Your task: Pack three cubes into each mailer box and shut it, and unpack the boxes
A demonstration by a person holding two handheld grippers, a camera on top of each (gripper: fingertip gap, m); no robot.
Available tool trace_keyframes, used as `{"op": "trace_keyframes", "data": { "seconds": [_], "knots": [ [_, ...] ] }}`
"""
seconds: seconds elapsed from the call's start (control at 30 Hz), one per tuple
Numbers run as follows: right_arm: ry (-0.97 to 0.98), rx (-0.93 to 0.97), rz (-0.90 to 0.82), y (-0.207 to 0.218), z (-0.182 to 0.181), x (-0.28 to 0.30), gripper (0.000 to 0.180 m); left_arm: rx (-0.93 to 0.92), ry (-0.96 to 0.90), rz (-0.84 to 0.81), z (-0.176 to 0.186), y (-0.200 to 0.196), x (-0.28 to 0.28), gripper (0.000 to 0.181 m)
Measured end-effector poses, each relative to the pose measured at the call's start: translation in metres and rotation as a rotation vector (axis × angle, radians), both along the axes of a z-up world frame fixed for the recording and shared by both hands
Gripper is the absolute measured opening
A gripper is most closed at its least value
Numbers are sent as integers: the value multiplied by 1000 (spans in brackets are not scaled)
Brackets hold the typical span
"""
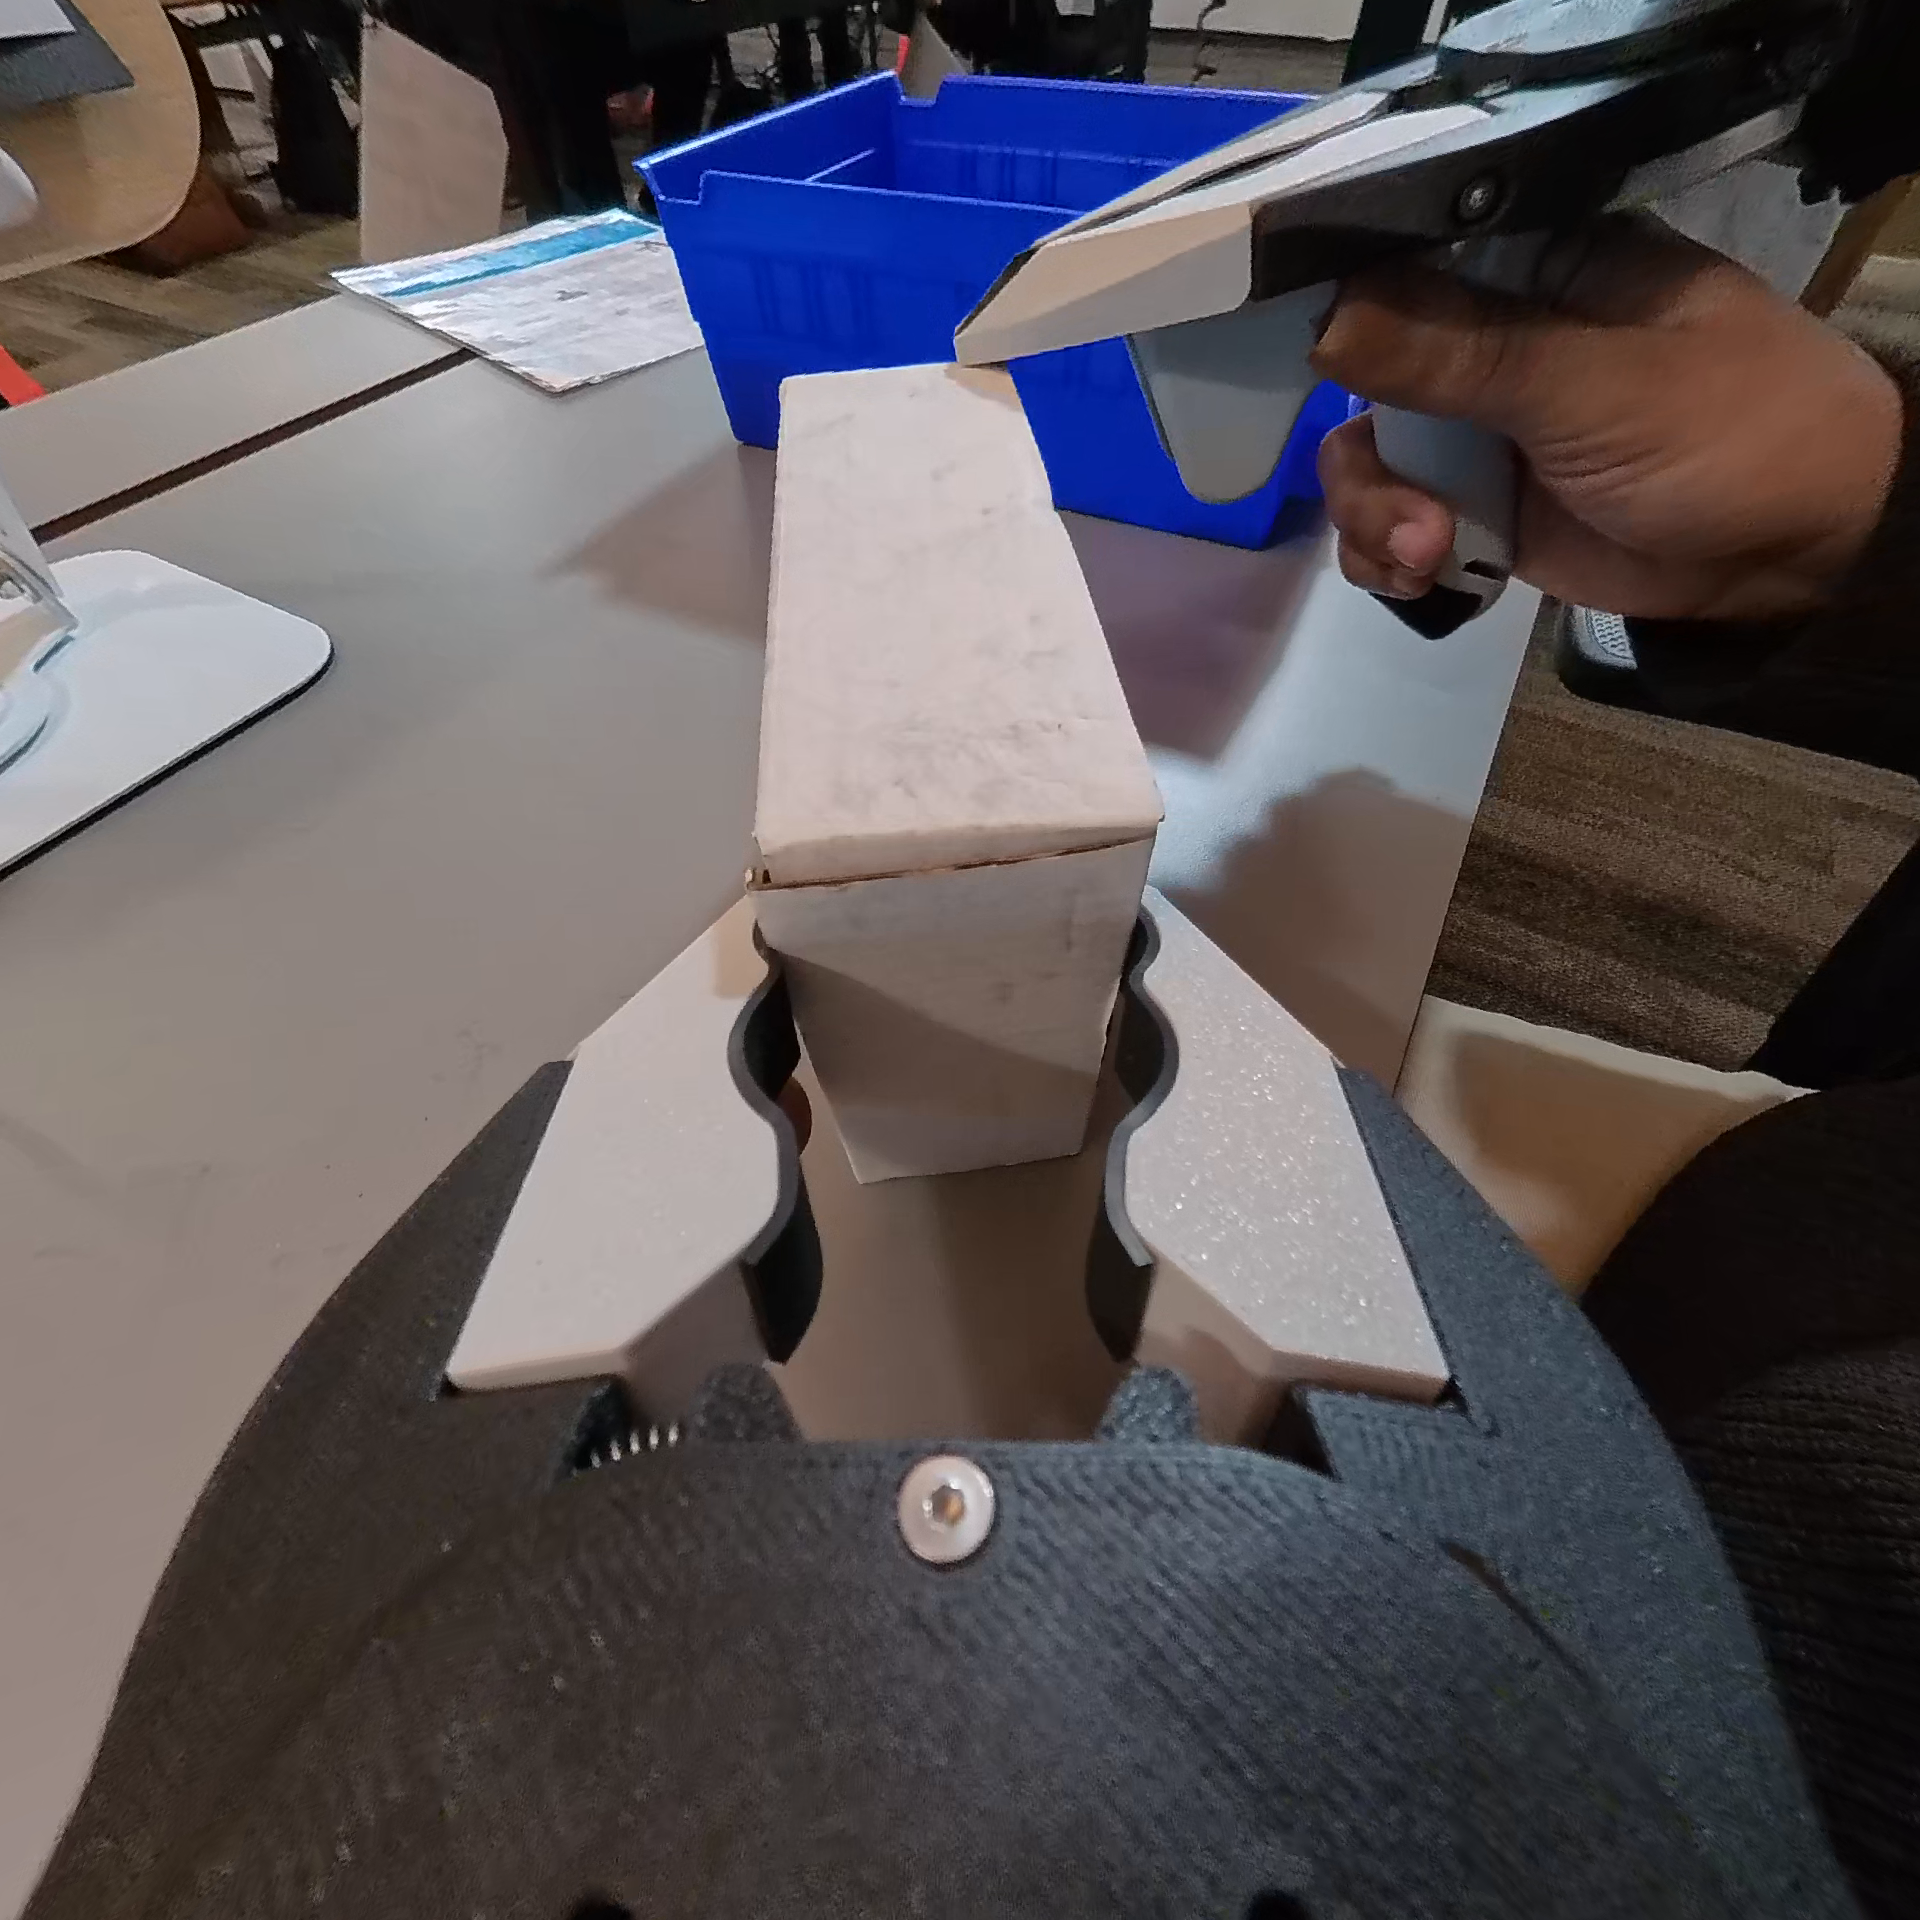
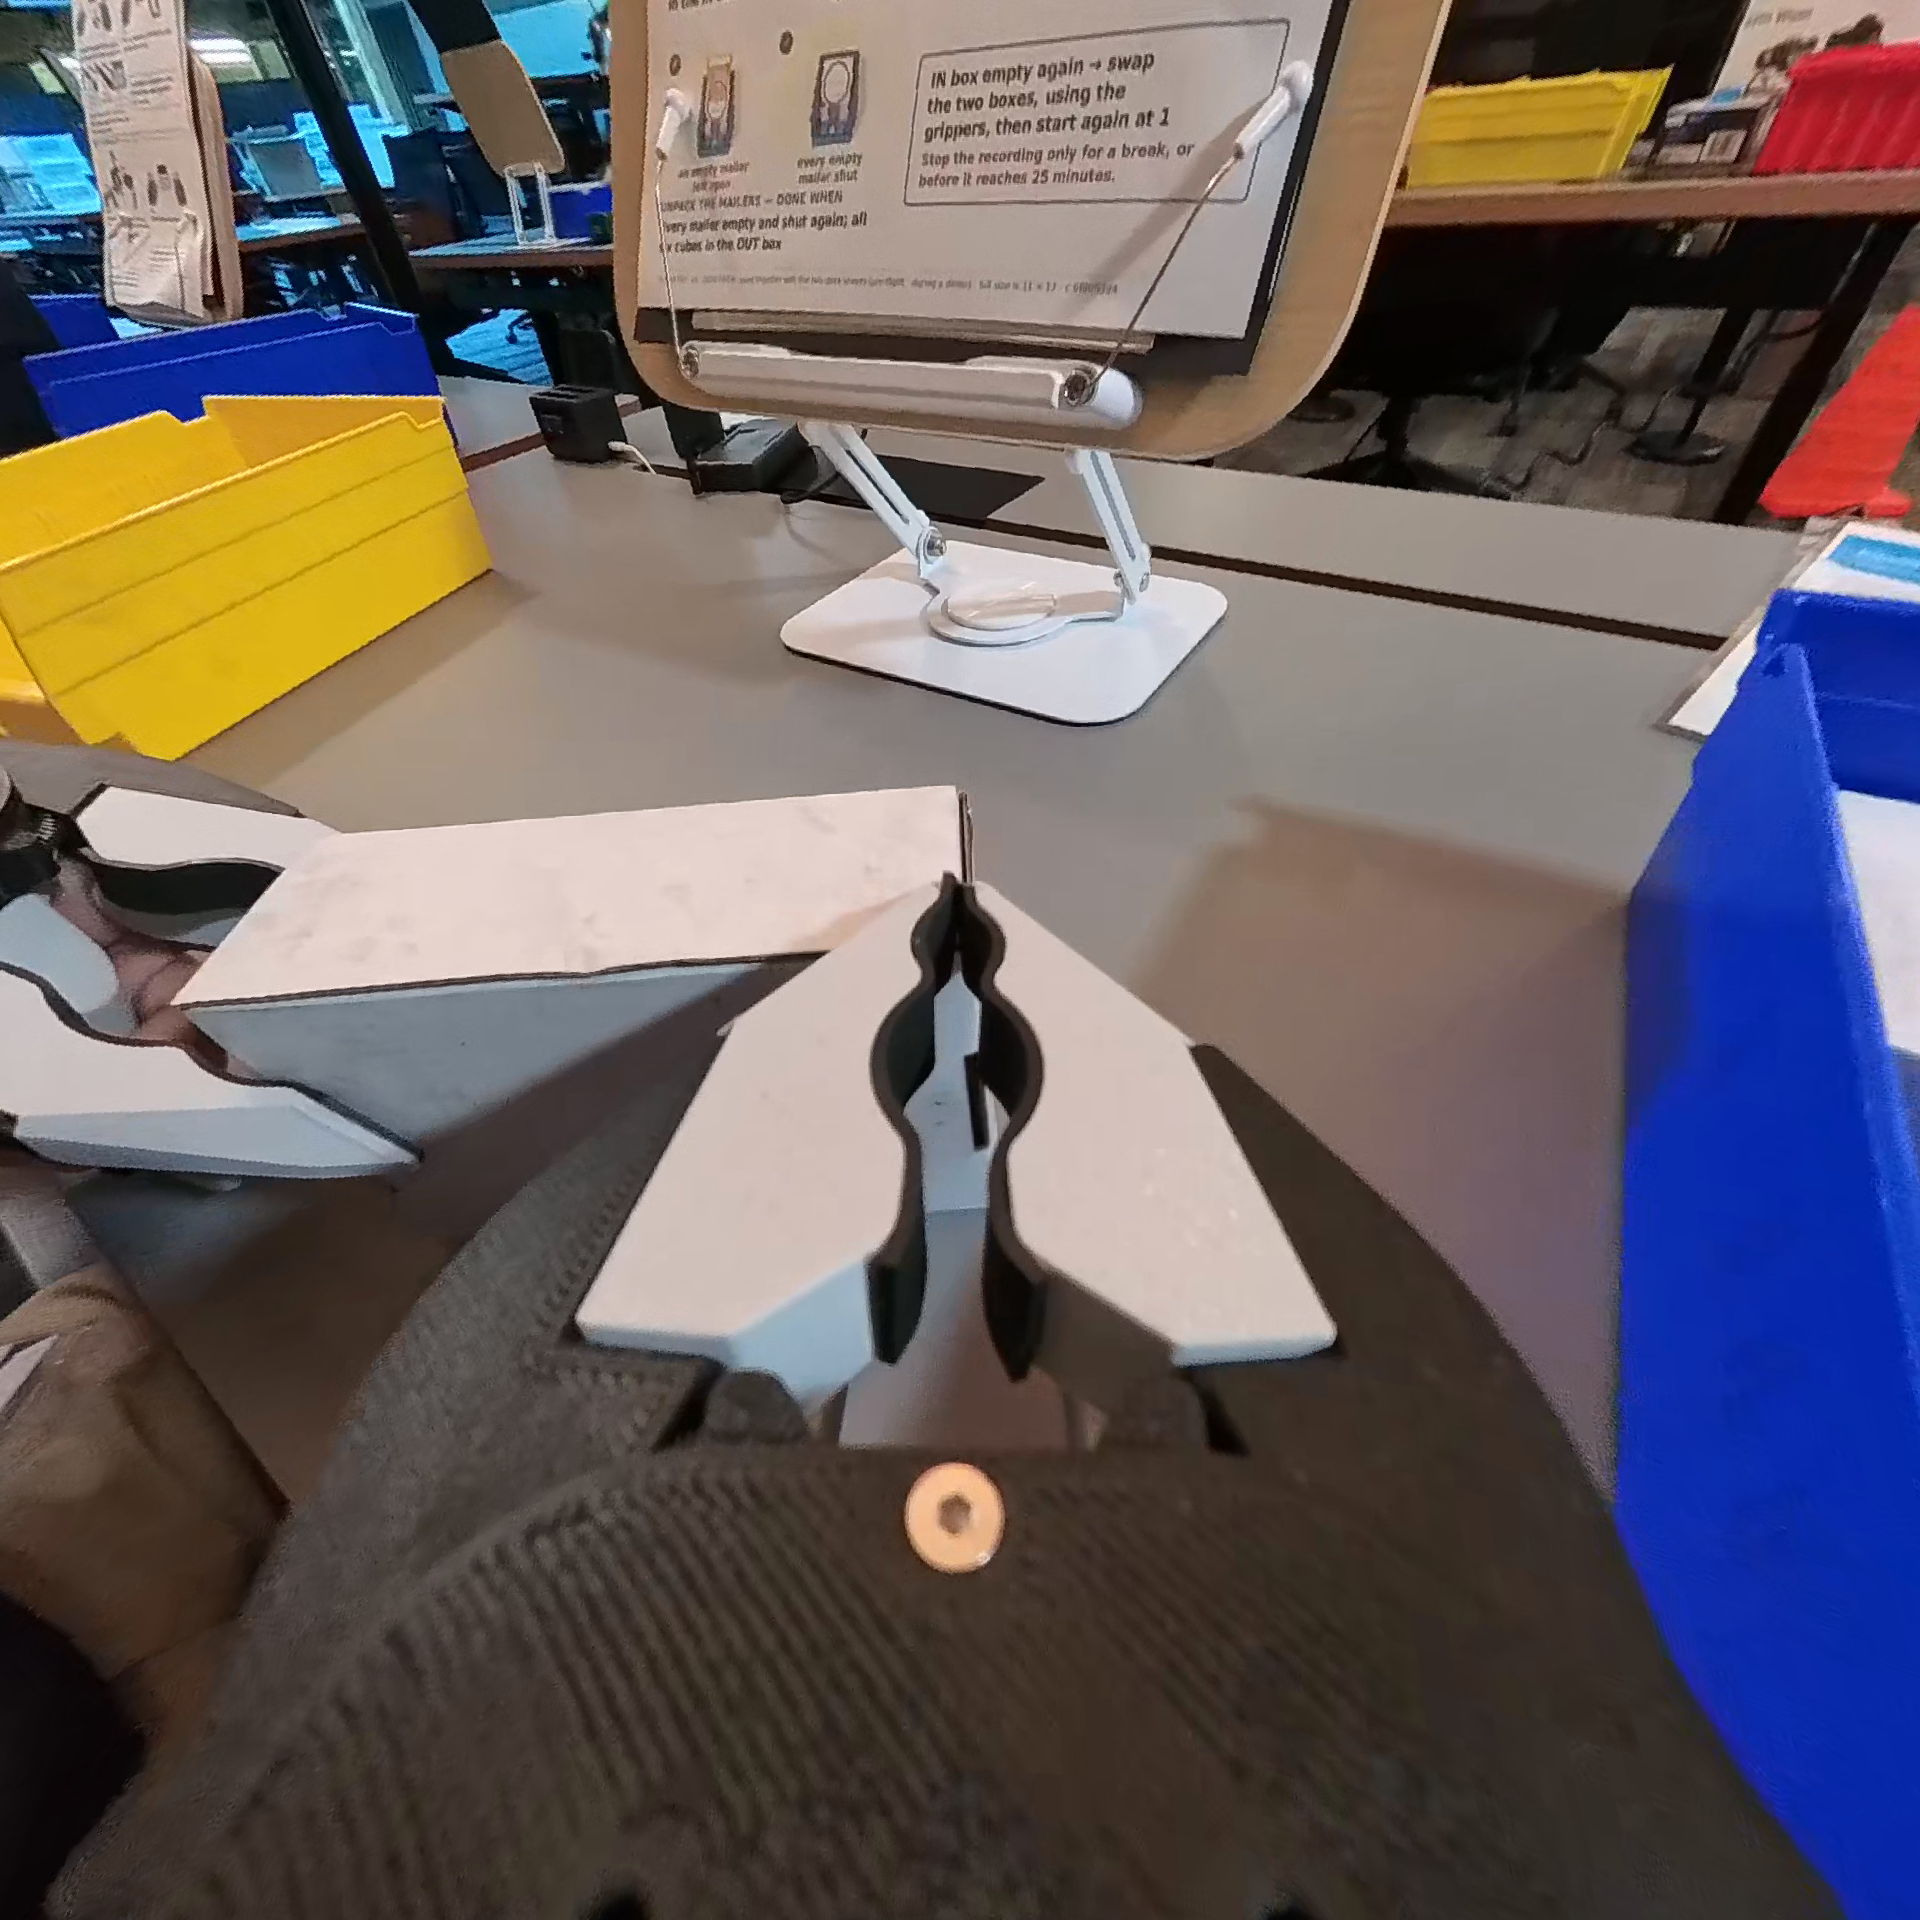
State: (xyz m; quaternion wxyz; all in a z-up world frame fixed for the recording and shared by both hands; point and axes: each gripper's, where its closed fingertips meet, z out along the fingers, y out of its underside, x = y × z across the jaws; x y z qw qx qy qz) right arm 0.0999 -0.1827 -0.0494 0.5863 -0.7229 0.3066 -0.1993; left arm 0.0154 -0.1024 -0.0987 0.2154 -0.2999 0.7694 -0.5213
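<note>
Two tools work on one white mailer box (image 1: 940, 665), which lies lengthwise on the grey table (image 1: 395, 727) with its lid down. The left tool (image 1: 948, 1029) is clamped on the near end of the box, one finger (image 1: 634, 1132) pressed against each side wall. The right tool (image 2: 961, 914) has its fingers drawn together on a thin cardboard edge at the far end of the box (a flap, by the look of it, standing just proud of the lid corner). In the left wrist view that same tool comes in from the upper right, its tip touching the top far corner of the box, with a person's hand (image 1: 1621, 447) around the handle.

A blue bin (image 1: 894, 281) stands just behind the box, and a yellow bin (image 2: 239, 561) sits well apart on the other side. A white stand (image 2: 1018, 623) holding an instruction sheet rises farther back on the table.
</note>
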Motion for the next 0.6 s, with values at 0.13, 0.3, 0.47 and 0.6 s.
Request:
{"op": "trace_keyframes", "data": {
  "seconds": [0.13, 0.3, 0.47, 0.6],
  "knots": [
    [14, -13, -4, 0, -1, 0, 0, 4, -5, 0, 0, 0, 0, 57],
    [-52, -6, 10, 1, 2, -1, 0, 7, -10, -5, 0, 0, -1, 57],
    [-125, 35, -14, 3, 16, 1, 0, 22, -31, -27, 1, -3, -4, 57],
    [-66, -12, -8, 8, 2, 2, 0, 30, -41, -34, 1, -4, -5, 58]
  ]
}}
